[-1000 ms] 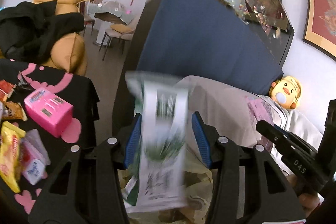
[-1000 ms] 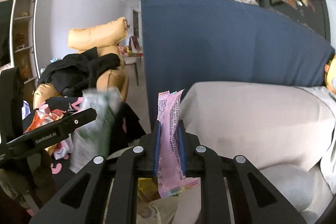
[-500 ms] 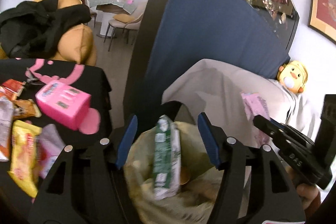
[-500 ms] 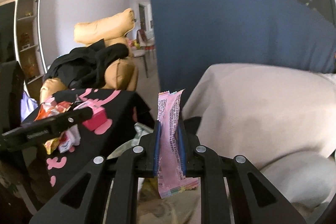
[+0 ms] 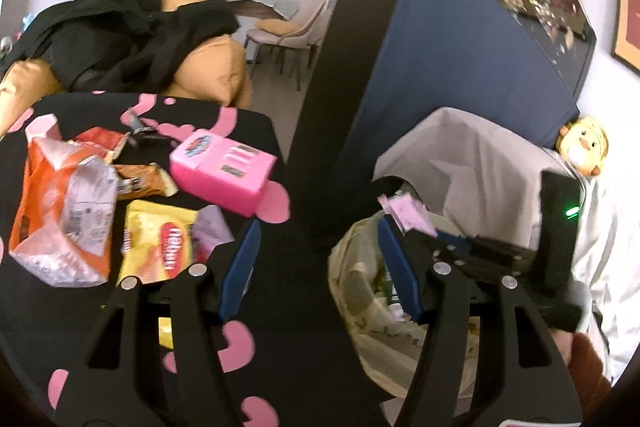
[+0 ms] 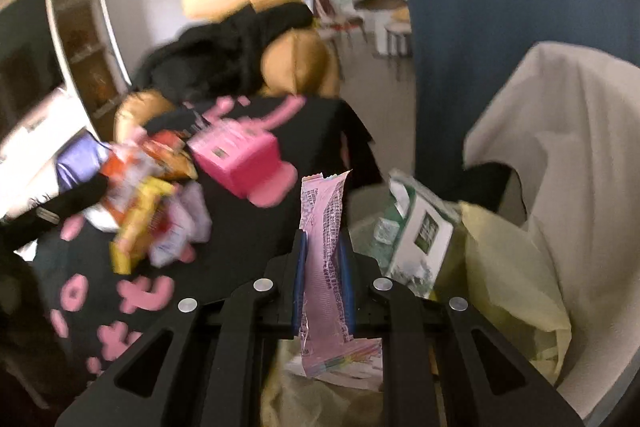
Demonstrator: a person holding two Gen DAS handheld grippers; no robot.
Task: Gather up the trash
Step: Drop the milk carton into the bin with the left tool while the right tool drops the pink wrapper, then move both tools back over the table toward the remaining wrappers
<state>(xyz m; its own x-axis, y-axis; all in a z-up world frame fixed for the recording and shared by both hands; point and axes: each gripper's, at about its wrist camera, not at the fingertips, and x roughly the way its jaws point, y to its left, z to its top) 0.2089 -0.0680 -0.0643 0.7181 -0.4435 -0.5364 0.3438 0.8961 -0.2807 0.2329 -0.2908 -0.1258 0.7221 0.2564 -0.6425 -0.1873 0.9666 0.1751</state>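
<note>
Black table (image 5: 272, 311) edge beside trash bag (image 6: 516, 267); left hand-held gripper (image 5: 320, 267) empty, agape; right hand-held gripper (image 6: 322, 279) pinching pink wrapper (image 6: 324, 227).

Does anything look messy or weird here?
Yes. Snack wrappers lie jumbled in a heap on the black table: an orange bag, a yellow packet and a pink box at different angles. A green-and-white carton sticks up crookedly out of the trash bag.
</note>
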